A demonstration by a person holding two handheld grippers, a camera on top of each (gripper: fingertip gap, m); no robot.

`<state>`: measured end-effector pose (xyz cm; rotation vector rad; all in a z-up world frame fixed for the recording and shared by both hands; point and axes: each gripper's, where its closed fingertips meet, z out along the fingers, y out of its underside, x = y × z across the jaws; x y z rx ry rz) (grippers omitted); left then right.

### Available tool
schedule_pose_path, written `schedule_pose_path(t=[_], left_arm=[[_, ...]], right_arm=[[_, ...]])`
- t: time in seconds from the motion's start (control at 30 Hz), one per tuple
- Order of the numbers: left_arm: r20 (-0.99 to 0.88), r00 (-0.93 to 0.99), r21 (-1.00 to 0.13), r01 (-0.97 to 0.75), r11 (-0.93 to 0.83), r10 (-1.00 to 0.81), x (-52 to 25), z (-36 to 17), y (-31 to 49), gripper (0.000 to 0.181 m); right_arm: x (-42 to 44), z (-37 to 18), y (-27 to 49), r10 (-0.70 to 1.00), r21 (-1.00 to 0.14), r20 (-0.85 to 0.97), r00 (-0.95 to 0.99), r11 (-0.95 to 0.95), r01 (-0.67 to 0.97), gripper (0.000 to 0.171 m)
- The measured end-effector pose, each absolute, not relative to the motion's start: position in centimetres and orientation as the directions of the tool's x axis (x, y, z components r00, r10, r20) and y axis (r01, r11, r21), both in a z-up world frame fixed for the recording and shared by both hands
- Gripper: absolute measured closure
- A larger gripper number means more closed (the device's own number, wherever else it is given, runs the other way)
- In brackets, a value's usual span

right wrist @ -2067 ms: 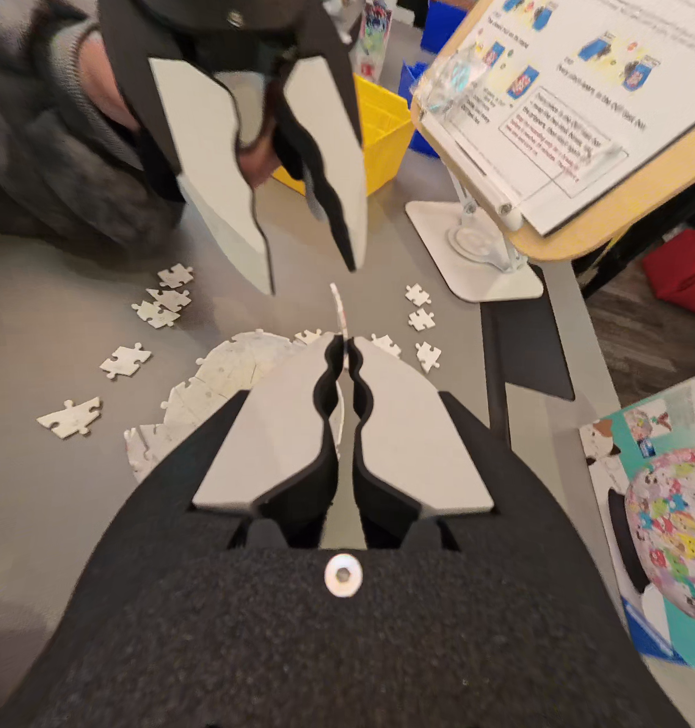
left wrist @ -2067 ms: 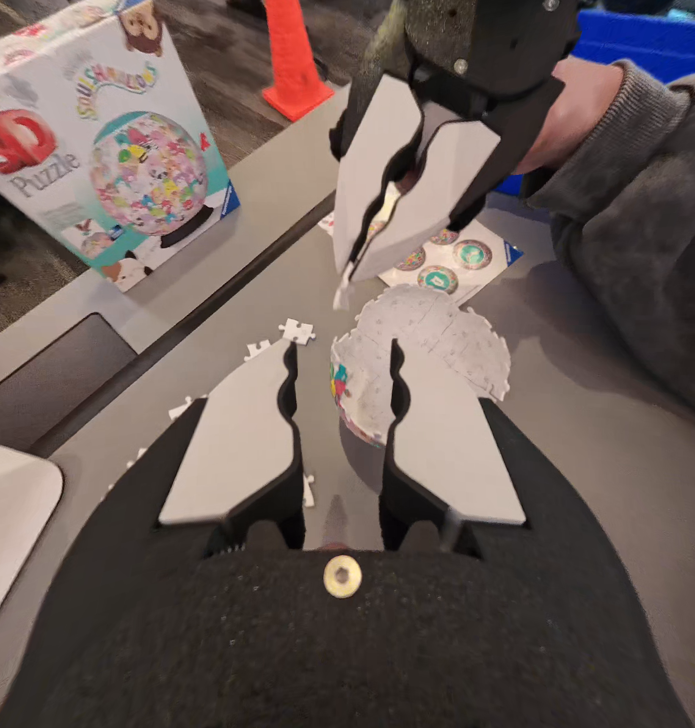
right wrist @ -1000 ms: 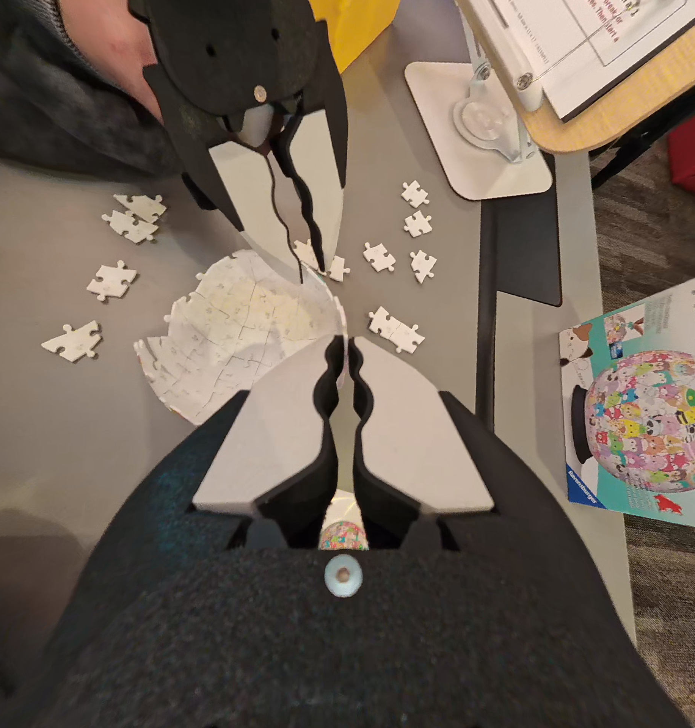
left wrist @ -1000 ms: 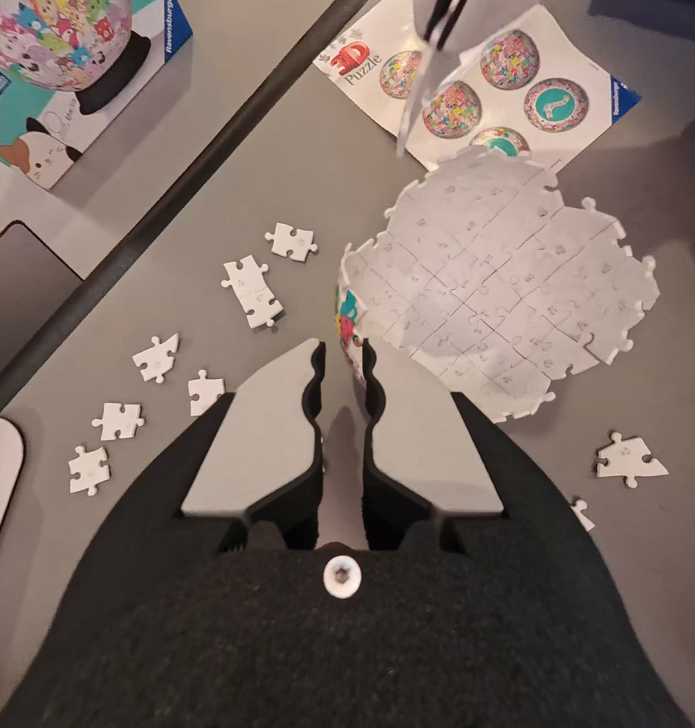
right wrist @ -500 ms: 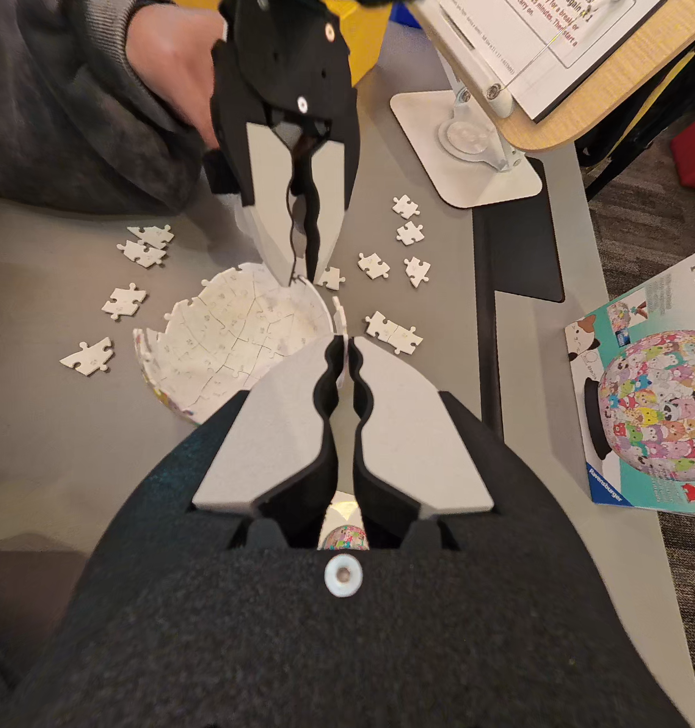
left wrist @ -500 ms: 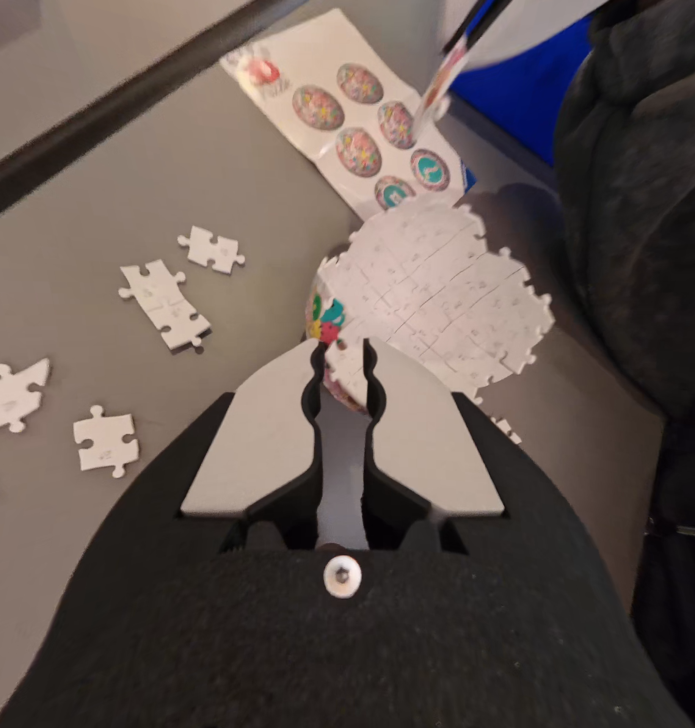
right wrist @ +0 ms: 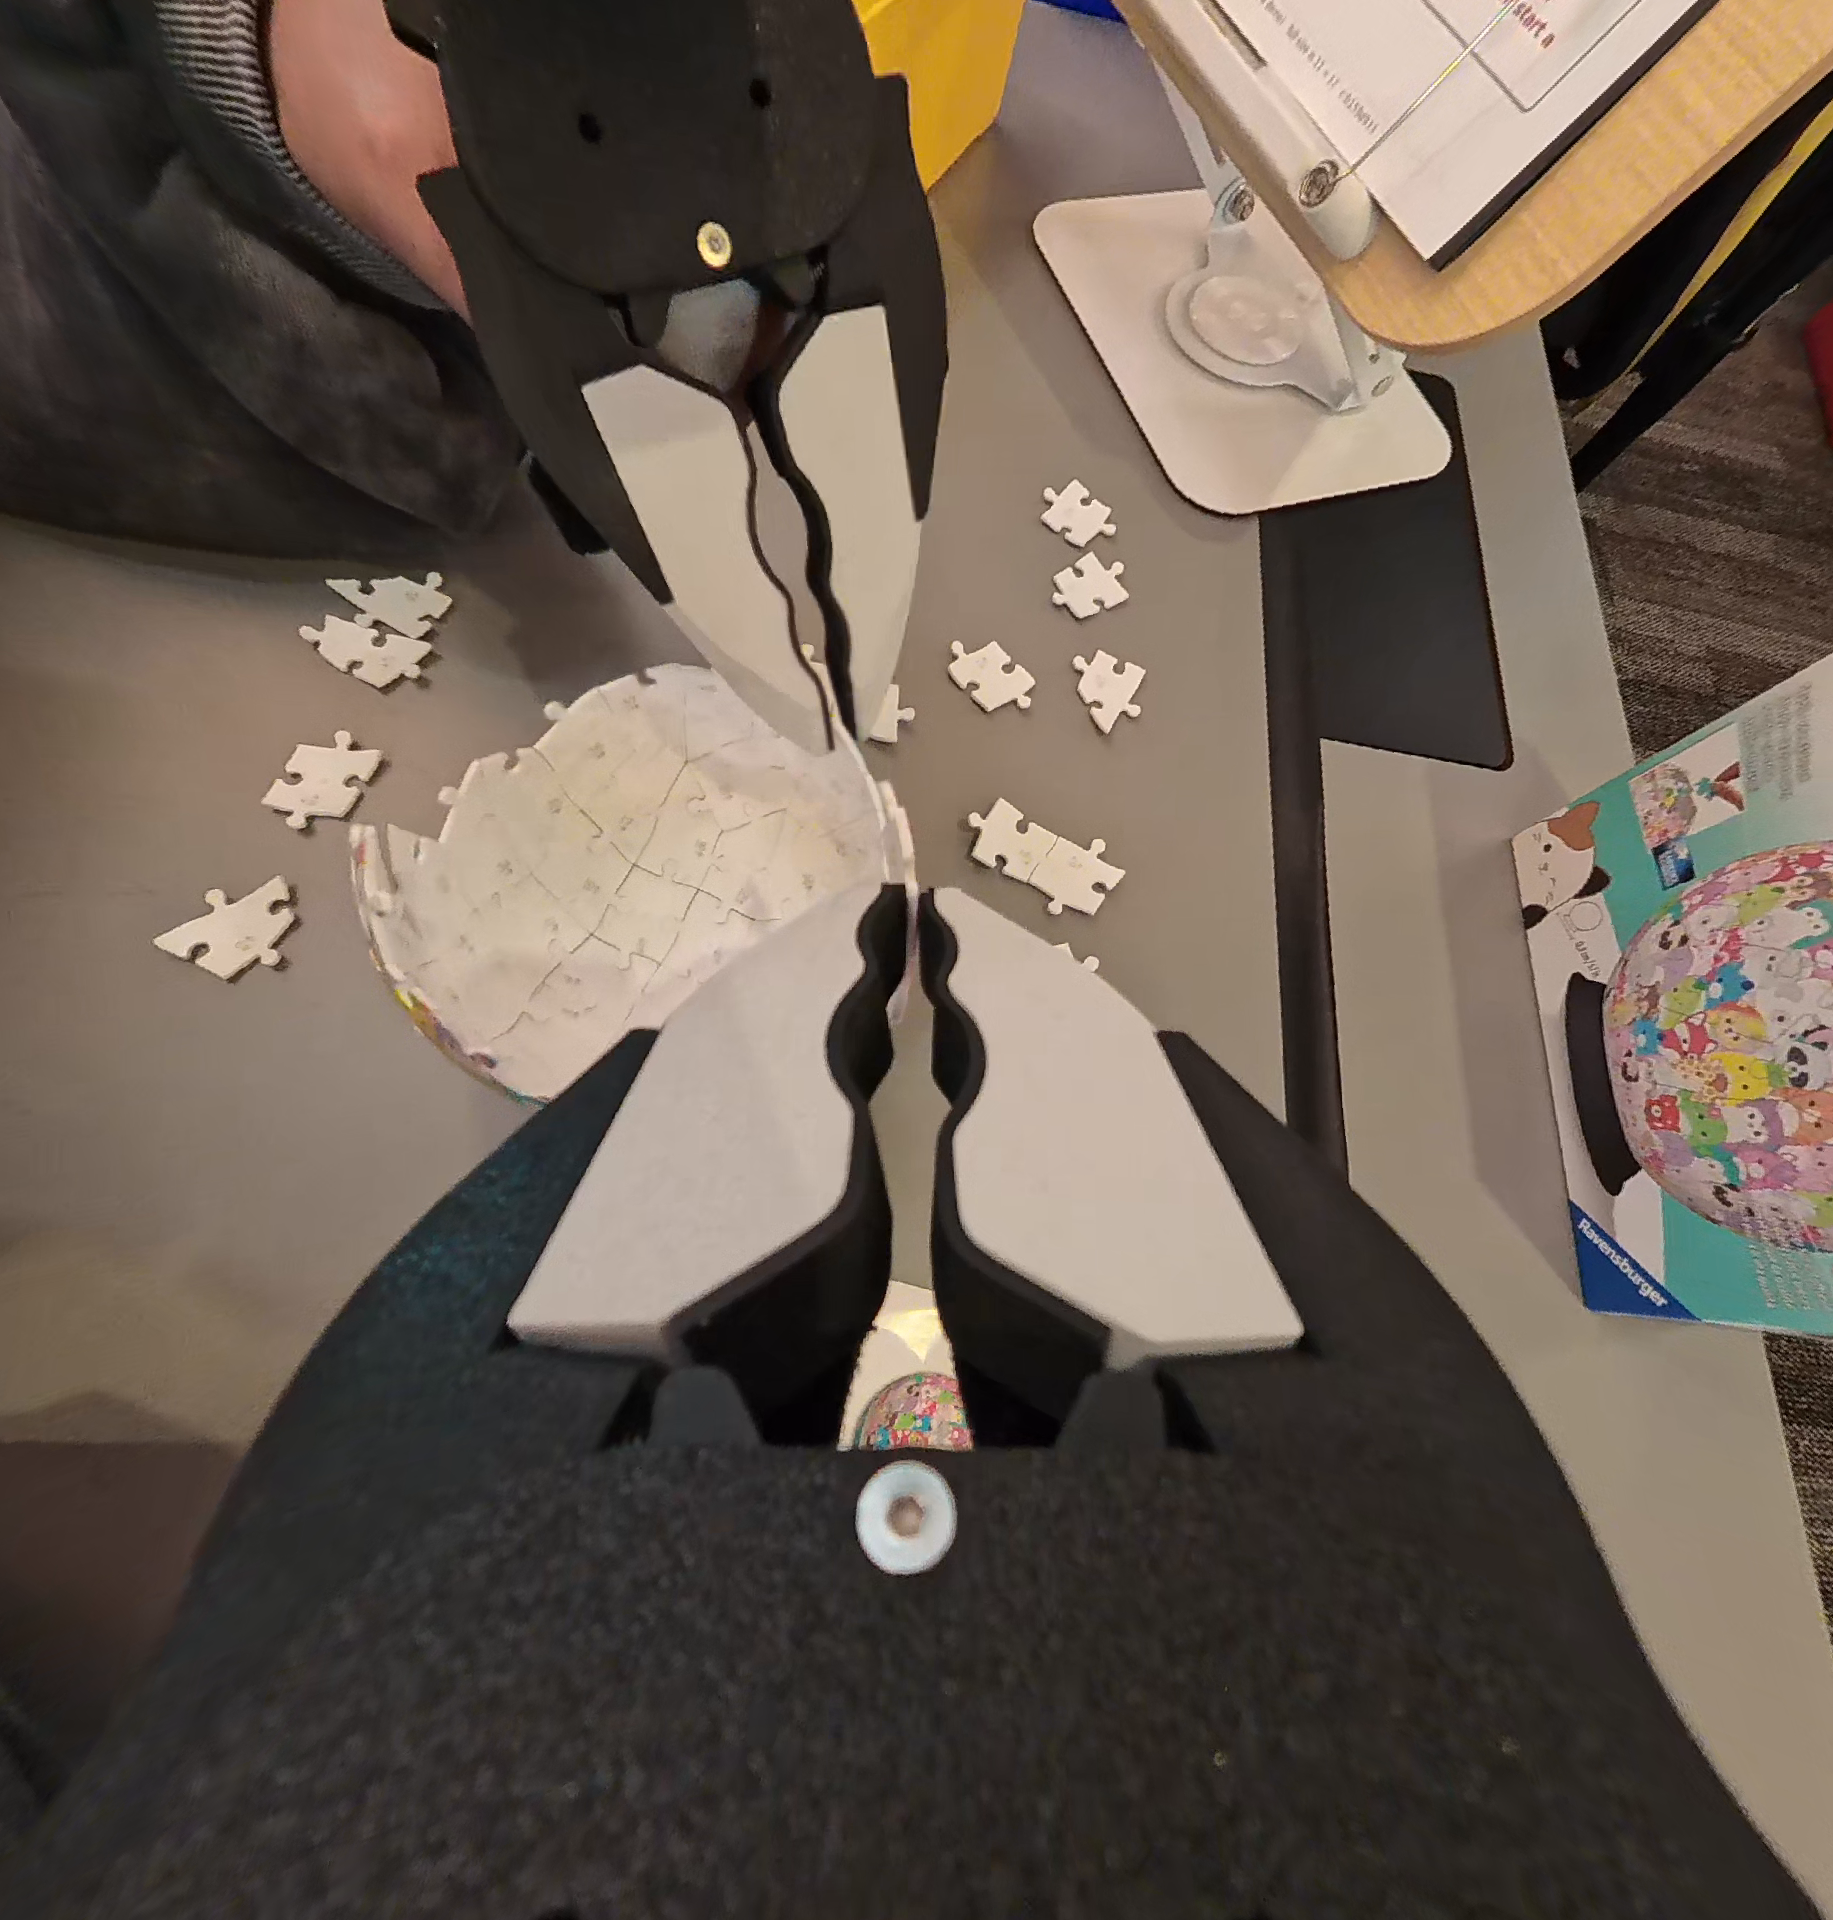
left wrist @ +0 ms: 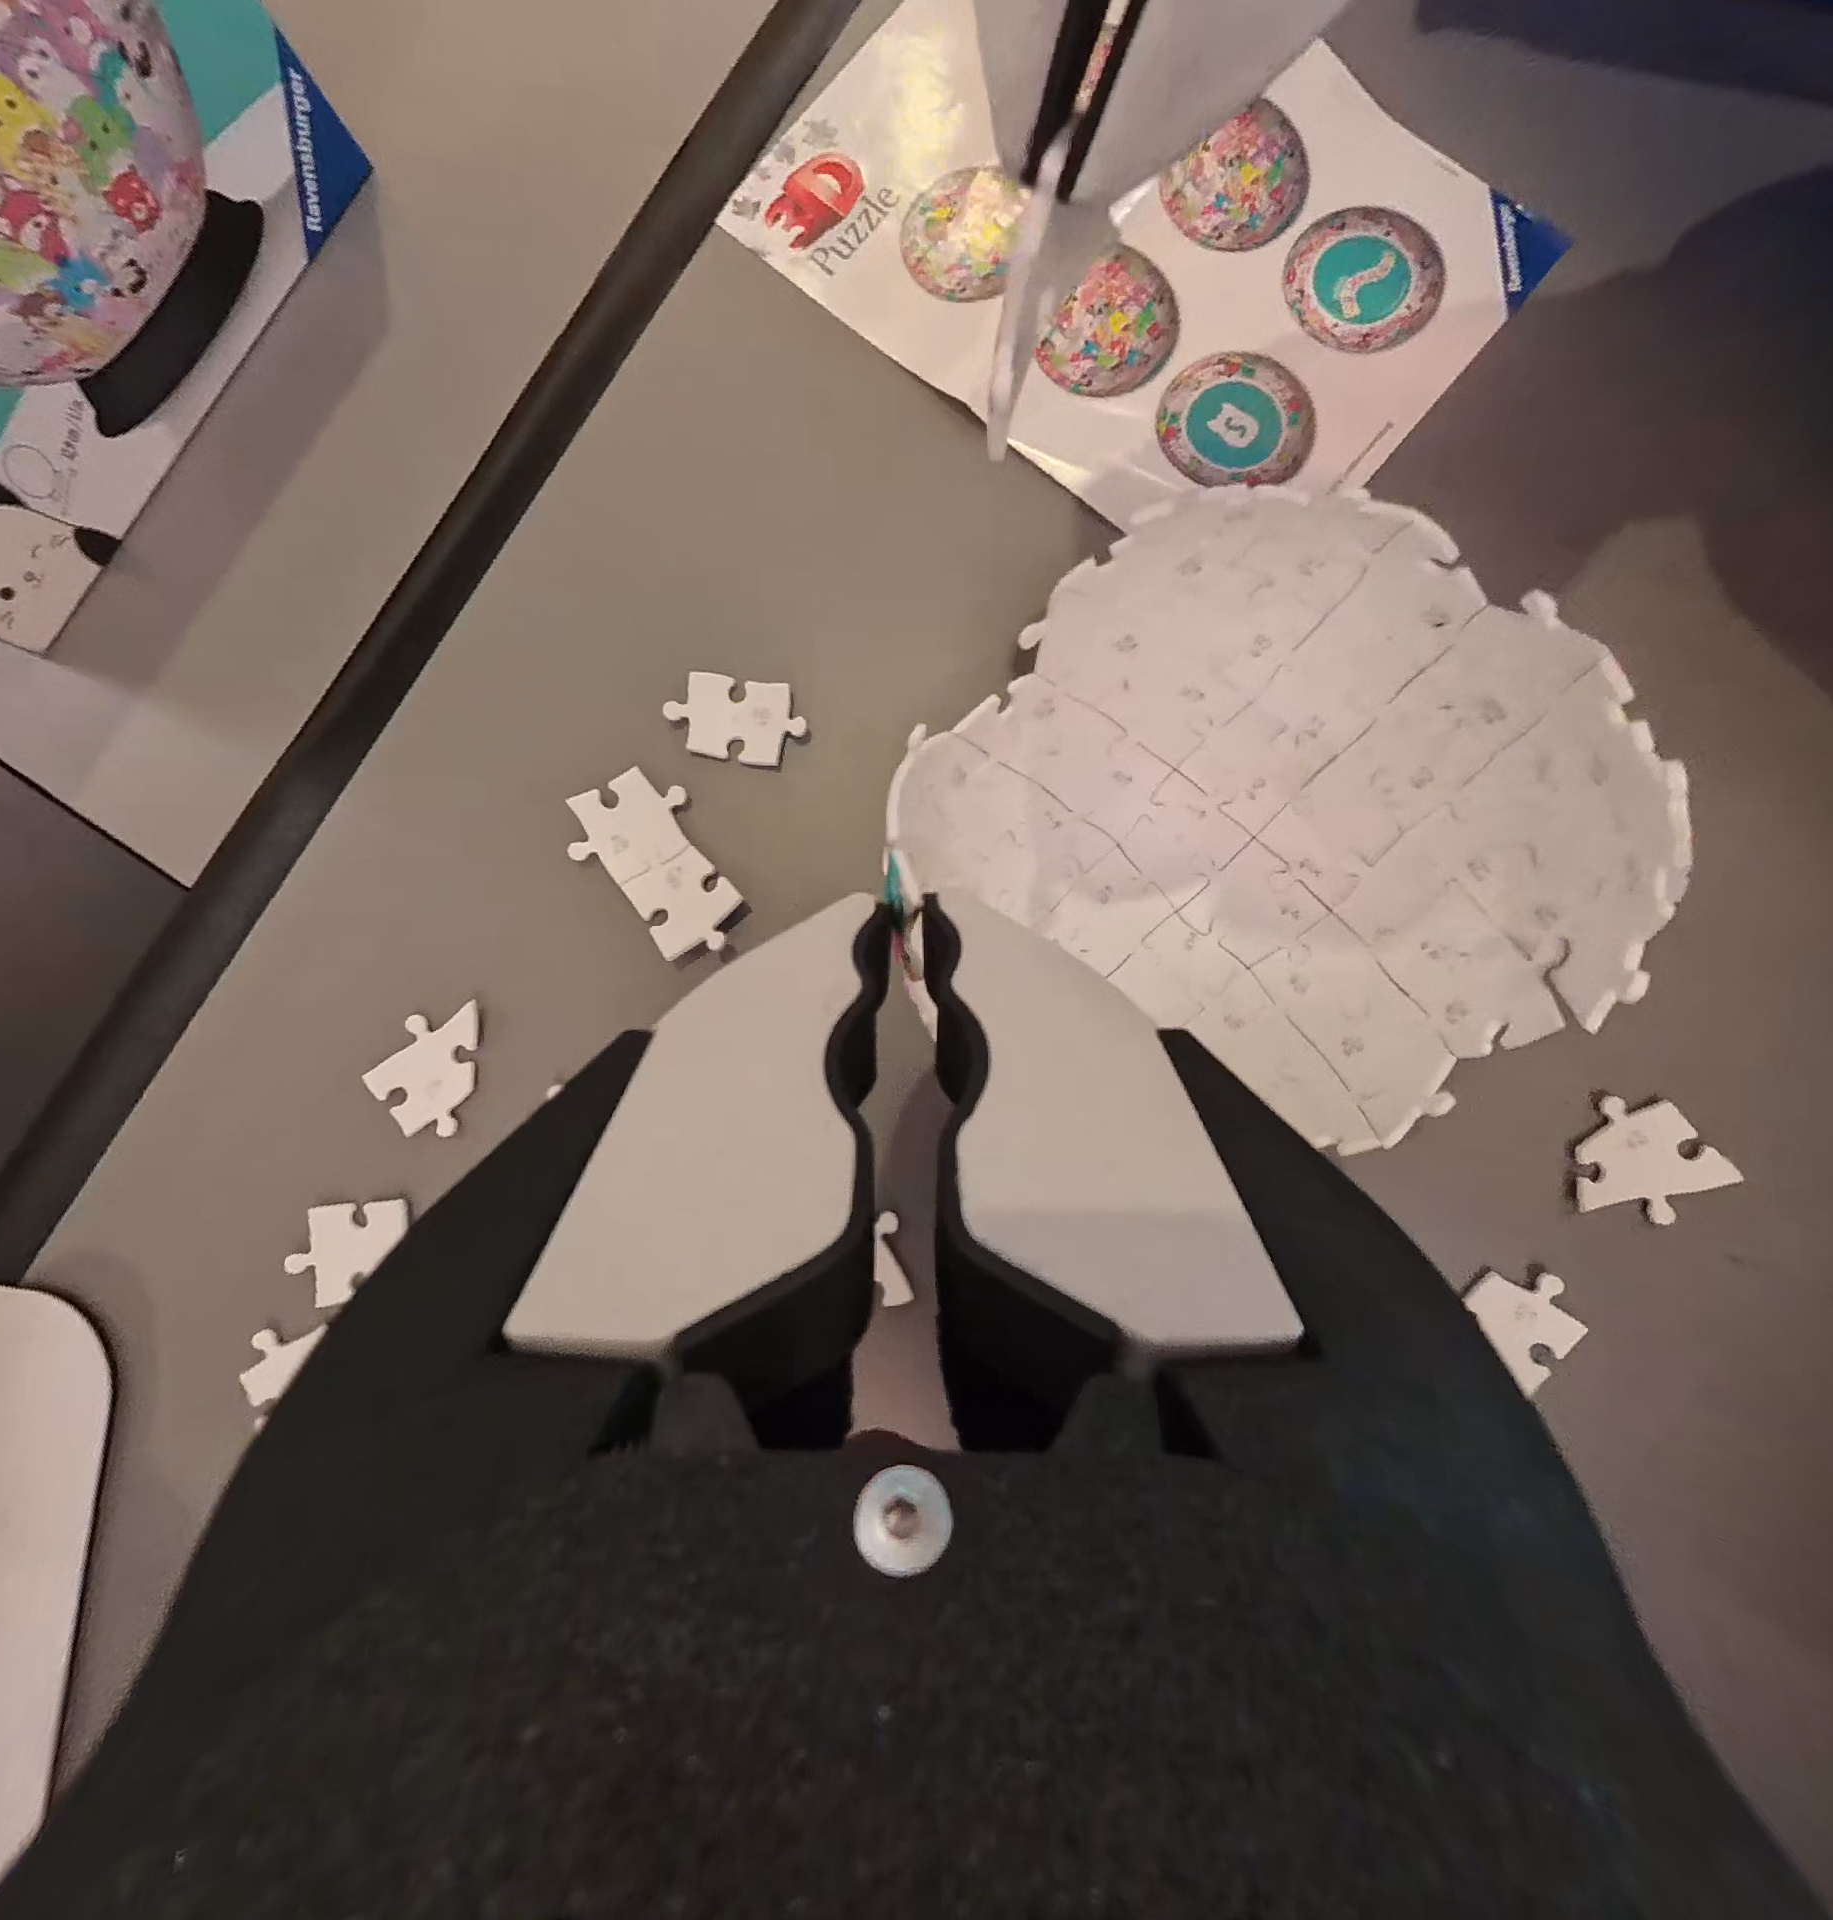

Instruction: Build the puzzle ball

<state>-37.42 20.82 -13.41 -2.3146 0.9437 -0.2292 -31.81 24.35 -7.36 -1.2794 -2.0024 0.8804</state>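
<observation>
At frame centre the left gripper (left wrist: 904,914) pinches the rim of the shell (left wrist: 1307,831) (white inside up). Loose pieces (left wrist: 652,862) lie left; the sheet (left wrist: 1411,343) upper right, the box (left wrist: 112,312) upper left.

We note a matt, felt-like black body on the left gripper (left wrist: 904,914), with smooth matt grey fingers (left wrist: 746,1122) and a bright metal screw (left wrist: 903,1527). The shell (left wrist: 1296,831) and loose pieces (left wrist: 654,860) show dull white card backs. The leaflet (left wrist: 1203,260) is glossy paper. The table (left wrist: 579,520) is smooth matt grey. The board (right wrist: 1577,218) looks like wood.
</observation>
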Motion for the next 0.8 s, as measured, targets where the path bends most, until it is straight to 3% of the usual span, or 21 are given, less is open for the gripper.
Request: schedule_pose_path(t=[0.27,0.5,0.63,0.8], left_arm=[[0.03,0.732,-0.582,-0.541,-0.607,-0.681,-37.7,-14.9,20.8,0.178],[0.185,0.714,-0.595,-0.466,-0.655,-0.675,-37.6,-15.7,20.5,0.178],[0.255,0.682,-0.645,-0.409,-0.646,-0.686,-37.2,-13.6,20.7,0.163],[0.28,0.68,-0.727,-0.311,-0.612,-0.678,-37.6,-9.8,22.9,0.16]], right_arm=[[-32.8,-8.4,24.4,0.923,-0.81,0.094,-0.373,0.289,0.511,0.169],[-35.0,-9.3,25.9,0.912,-0.949,-0.1,-0.397,0.033,0.315,0.169],[-35.6,-11.0,26.1,0.882,-0.954,-0.197,-0.427,-0.073,0.291,0.169],[-35.7,-11.1,25.2,0.848,-0.966,-0.206,-0.487,-0.098,0.238,0.169]])
